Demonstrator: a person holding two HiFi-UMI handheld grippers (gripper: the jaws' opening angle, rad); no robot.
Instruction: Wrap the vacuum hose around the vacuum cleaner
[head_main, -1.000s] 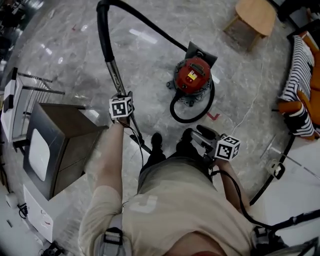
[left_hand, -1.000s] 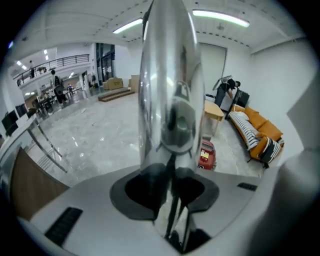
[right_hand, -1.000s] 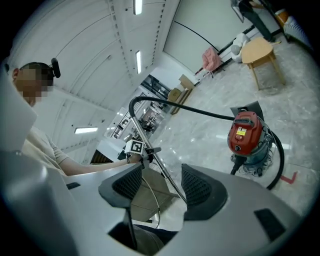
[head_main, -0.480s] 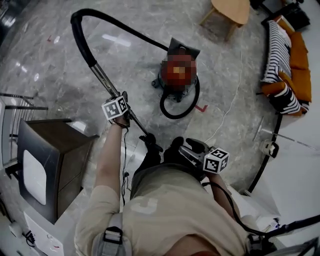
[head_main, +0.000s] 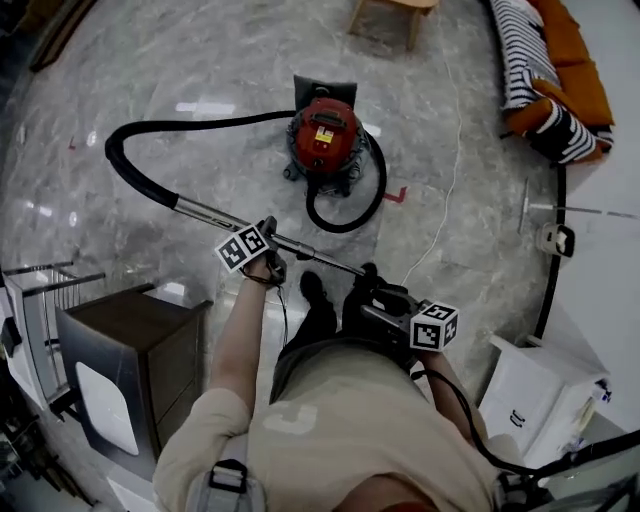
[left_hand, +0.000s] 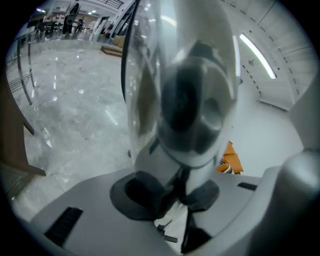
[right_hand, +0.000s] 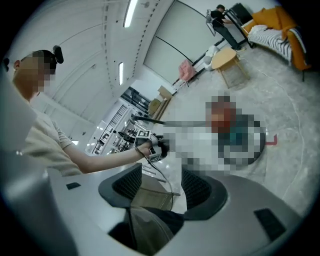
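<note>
The red vacuum cleaner (head_main: 322, 140) stands on the marble floor ahead of me. Its black hose (head_main: 125, 175) arcs out to the left and joins a metal wand (head_main: 205, 212), and another black loop (head_main: 345, 222) lies on the floor around the cleaner's base. My left gripper (head_main: 270, 262) is shut on the wand, which fills the left gripper view as a blurred silver tube (left_hand: 185, 95) clamped between the pads (left_hand: 142, 192). My right gripper (head_main: 365, 288) hangs by my right leg near the wand's near end. It is open (right_hand: 162, 192) with nothing held, and looks toward the left gripper (right_hand: 150, 145).
A dark cabinet (head_main: 130, 350) and a metal rack (head_main: 30, 300) stand at my left. A wooden stool (head_main: 385, 15) is behind the cleaner. A sofa with a striped blanket (head_main: 545, 70) is at the far right, white furniture (head_main: 540, 390) at the near right. A thin white cord (head_main: 455, 150) crosses the floor.
The left gripper has swung the wand down from pointing away to lying almost crosswise, so the hose arc now sits far left. The right gripper has shifted slightly, still open.
</note>
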